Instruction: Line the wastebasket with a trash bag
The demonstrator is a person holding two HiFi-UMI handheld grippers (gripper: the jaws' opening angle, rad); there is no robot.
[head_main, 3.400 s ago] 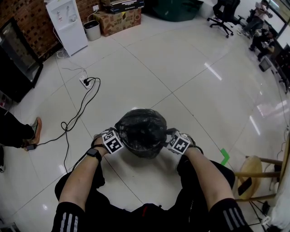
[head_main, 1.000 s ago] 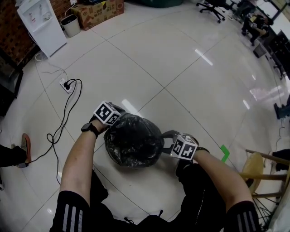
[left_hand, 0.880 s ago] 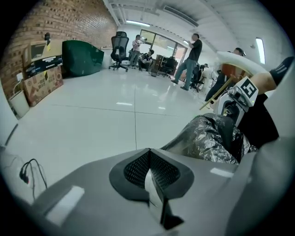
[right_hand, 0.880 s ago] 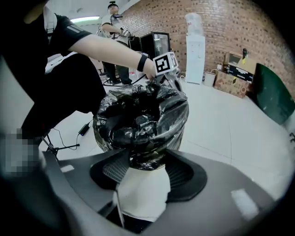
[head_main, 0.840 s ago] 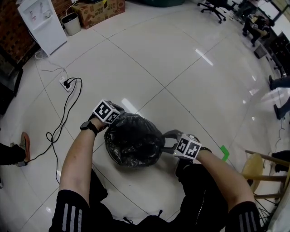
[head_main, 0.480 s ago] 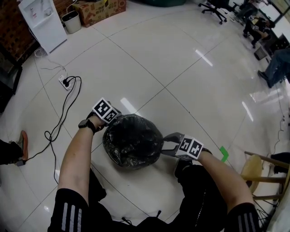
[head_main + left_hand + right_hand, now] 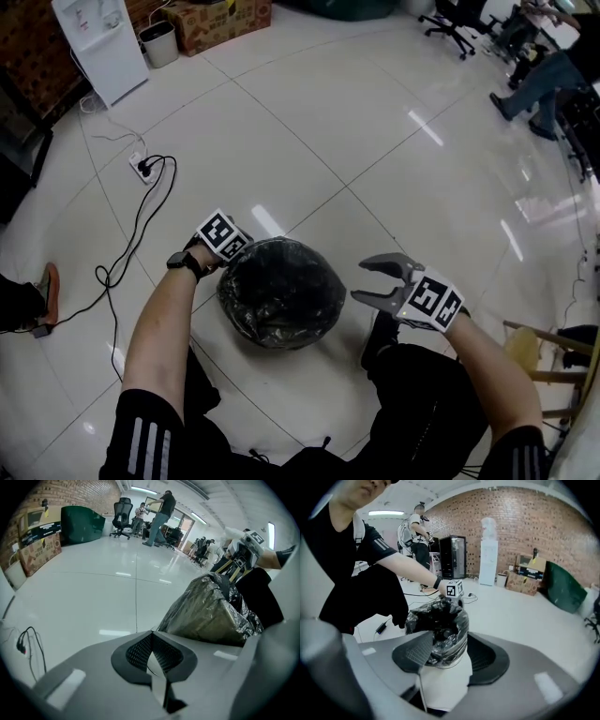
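Note:
The wastebasket [image 7: 279, 292] stands on the white tile floor with a black trash bag [image 7: 281, 272] over its mouth and down its sides. My left gripper [image 7: 242, 251] sits at the basket's far-left rim. Its jaws are shut and I see nothing between them; the bag [image 7: 211, 611] lies just right of their tip [image 7: 150, 635]. My right gripper [image 7: 359, 279] hangs open to the right of the basket, clear of it. Between its spread jaws [image 7: 450, 635] the lined basket [image 7: 440, 625] shows farther off, with the left gripper's marker cube [image 7: 453, 588] behind it.
A power strip [image 7: 142, 169] and black cable [image 7: 141, 244] lie on the floor to the left. A wooden stool [image 7: 525, 347] stands at the right. A water dispenser [image 7: 101, 47], small bin [image 7: 159, 42] and cardboard box [image 7: 220, 19] line the far wall. A person [image 7: 534, 80] walks by the office chairs.
My right gripper has left the basket's right rim and risen up and to the right, jaws open. The left gripper has stayed at the far-left rim.

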